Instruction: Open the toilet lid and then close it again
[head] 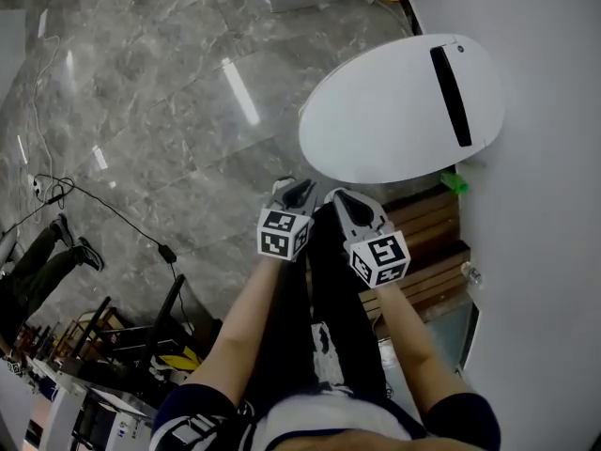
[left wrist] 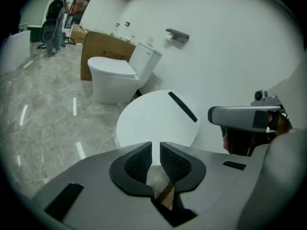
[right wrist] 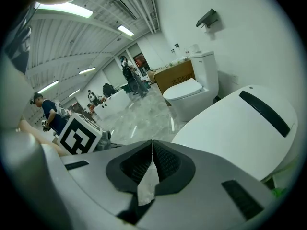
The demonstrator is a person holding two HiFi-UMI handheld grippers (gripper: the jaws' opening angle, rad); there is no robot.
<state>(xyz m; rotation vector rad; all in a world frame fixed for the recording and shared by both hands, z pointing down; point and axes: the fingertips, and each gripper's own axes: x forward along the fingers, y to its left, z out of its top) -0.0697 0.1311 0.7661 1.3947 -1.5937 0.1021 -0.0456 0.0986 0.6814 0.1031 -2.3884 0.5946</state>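
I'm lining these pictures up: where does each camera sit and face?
Head view: on the head, facing steeply down at the closed toilet lid; forearms, legs, left gripper, right gripper show.
Left gripper view: on that gripper, looking along its slightly parted jaws at the lid; right gripper at right.
Right gripper view: on that gripper, looking along shut jaws past the lid; left gripper's cube at left.
Shared: the lid everywhere; a second toilet in both gripper views.

This is a large open showroom or test lab: grey stone floor [head: 160,92], a closed toilet [head: 394,111] and a second toilet [left wrist: 115,78] along a white wall [left wrist: 230,47], cardboard box [left wrist: 108,47], loose cables [head: 49,188], ceiling strip lights [right wrist: 62,8].
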